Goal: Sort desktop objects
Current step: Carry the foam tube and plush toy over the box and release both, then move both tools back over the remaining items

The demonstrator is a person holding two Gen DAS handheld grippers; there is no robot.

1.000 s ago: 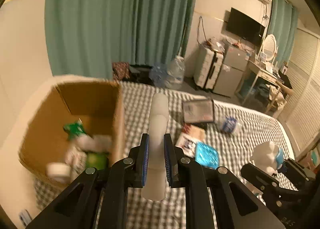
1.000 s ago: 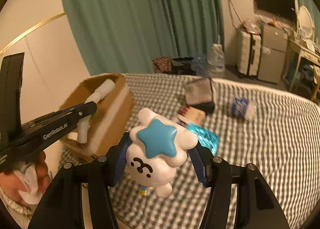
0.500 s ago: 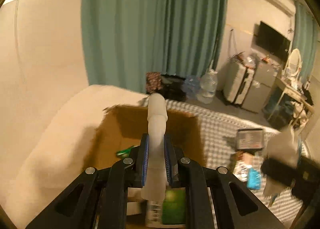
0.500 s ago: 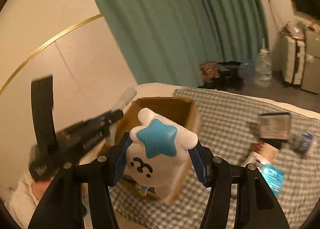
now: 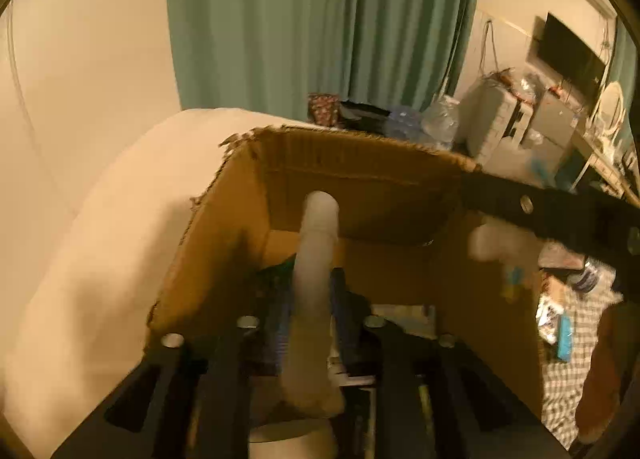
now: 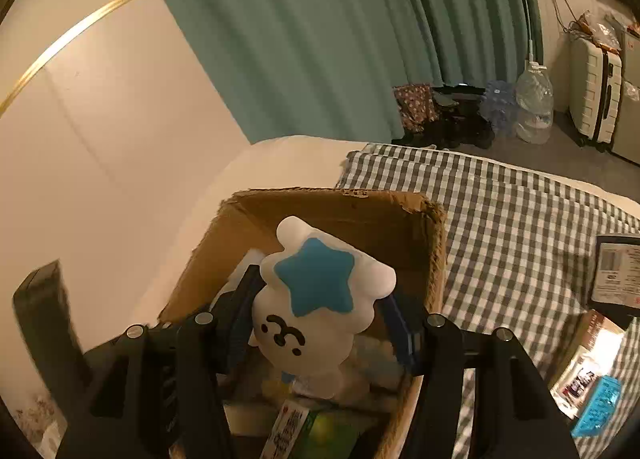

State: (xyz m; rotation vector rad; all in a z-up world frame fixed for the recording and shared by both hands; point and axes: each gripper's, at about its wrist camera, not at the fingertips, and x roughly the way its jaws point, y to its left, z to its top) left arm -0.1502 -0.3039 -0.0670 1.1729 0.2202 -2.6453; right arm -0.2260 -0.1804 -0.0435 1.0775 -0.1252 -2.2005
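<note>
Both grippers hang over the open cardboard box (image 5: 360, 139) (image 6: 340, 195). My left gripper (image 5: 312, 299) points down into it; its jaws are opening, and a white plastic bottle (image 5: 316, 259) stands between the pads with a narrow gap on each side. My right gripper (image 6: 320, 287) is also opening around a white plush toy with a blue star (image 6: 316, 283). The toy has tilted and sits loosely between the pads above the box. The right gripper's black arm (image 5: 540, 211) crosses the left wrist view, and part of the left gripper (image 6: 40, 319) shows at the right wrist view's left edge.
Several items lie in the box, among them a green-labelled pack (image 6: 320, 431). To its right, a checked cloth (image 6: 520, 219) holds a dark-edged box (image 6: 616, 271) and a blue pack (image 6: 600, 403). A water jug (image 6: 534, 107) and a suitcase (image 6: 596, 99) stand on the floor beyond.
Both grippers swung left from over the checked cloth to above the box and dipped toward it. The left jaws have parted from the bottle. The plush toy has tilted between the right pads.
</note>
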